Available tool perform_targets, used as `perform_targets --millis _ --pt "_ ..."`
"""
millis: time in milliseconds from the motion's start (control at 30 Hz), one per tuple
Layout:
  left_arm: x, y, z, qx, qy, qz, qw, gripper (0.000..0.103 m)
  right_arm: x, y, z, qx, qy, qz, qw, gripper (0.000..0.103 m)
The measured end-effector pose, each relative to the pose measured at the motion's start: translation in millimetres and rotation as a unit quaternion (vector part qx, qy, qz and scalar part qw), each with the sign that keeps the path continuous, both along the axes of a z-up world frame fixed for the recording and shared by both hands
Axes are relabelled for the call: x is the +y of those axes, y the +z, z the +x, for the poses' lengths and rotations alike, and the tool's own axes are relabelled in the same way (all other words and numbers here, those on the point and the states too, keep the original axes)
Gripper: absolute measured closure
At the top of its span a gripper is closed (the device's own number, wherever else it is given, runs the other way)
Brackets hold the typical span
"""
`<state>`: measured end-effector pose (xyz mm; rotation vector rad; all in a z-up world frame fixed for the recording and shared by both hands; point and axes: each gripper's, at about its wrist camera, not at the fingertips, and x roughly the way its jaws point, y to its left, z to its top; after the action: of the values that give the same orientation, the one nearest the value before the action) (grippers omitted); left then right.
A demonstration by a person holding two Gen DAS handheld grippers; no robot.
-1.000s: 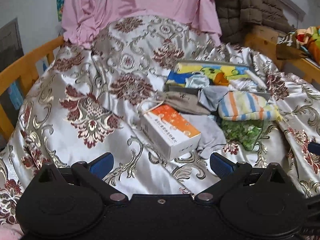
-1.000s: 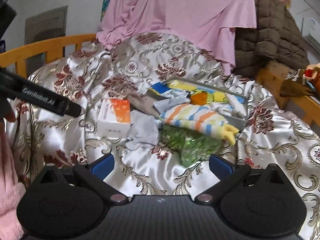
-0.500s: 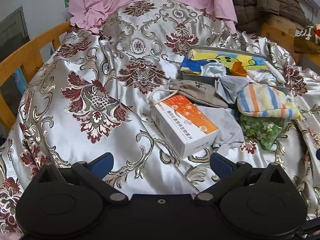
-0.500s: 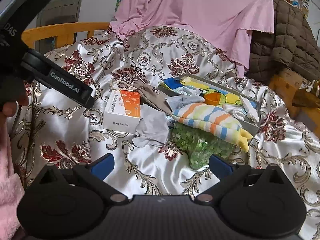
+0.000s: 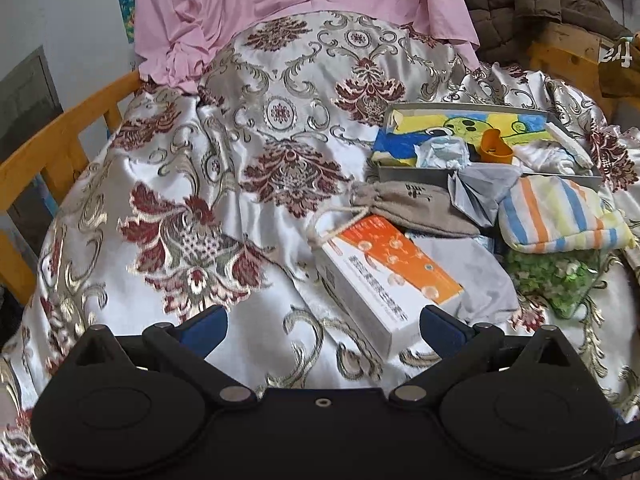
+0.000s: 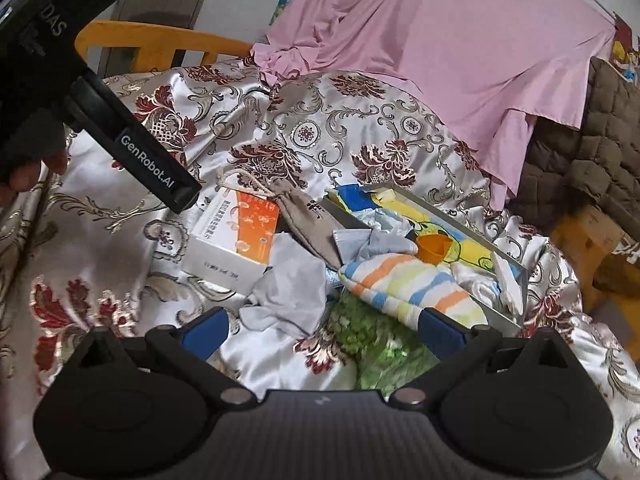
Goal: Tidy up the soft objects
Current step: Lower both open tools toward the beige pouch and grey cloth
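Observation:
A pile of soft items lies on a silver floral bedspread (image 5: 248, 168). A white and orange carton (image 5: 384, 280) (image 6: 236, 236) lies nearest my left gripper (image 5: 324, 326), which is open just short of it. Behind it are a beige drawstring pouch (image 5: 408, 204) (image 6: 308, 220), a grey cloth (image 5: 476, 280) (image 6: 288, 292), a striped pouch (image 5: 556, 220) (image 6: 412, 284) and a green patterned bag (image 5: 556, 280) (image 6: 380, 344). My right gripper (image 6: 324, 326) is open above the grey cloth and green bag. The left gripper's body (image 6: 132, 152) shows at the upper left in the right wrist view.
A shallow grey tray (image 5: 416, 176) (image 6: 508, 260) with a colourful liner holds an orange cup (image 5: 494, 146) (image 6: 434, 248) and crumpled white items. A pink sheet (image 5: 280, 12) drapes at the back, a brown quilted jacket (image 5: 532, 4) at the right. A wooden bed rail (image 5: 60, 136) runs along the left.
Both grippers have moved forward and lower toward the pile, so the carton and the cloths look larger. Both stay open. The objects have not moved.

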<state>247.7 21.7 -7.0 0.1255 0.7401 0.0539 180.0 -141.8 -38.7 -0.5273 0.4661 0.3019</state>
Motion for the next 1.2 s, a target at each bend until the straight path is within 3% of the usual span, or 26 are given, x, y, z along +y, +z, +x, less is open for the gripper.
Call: perform_targets --millis 500,733,1200 --pt "-10 -6 39 -0.038 -0.012 0.065 0.9971 0.001 6 -32 46 -0.024 0.039 -0.059 0.997 0.000" --pt "-8 -12 63 -0.044 -0.007 0.083 0.9956 0.001 5 -38 59 -0.012 0.041 -0.068 0.997 0.001" --pt "-7 -18 108 -0.063 0.009 0.079 0.9948 0.001 15 -47 73 -0.015 0.064 -0.095 0.993 0.001"
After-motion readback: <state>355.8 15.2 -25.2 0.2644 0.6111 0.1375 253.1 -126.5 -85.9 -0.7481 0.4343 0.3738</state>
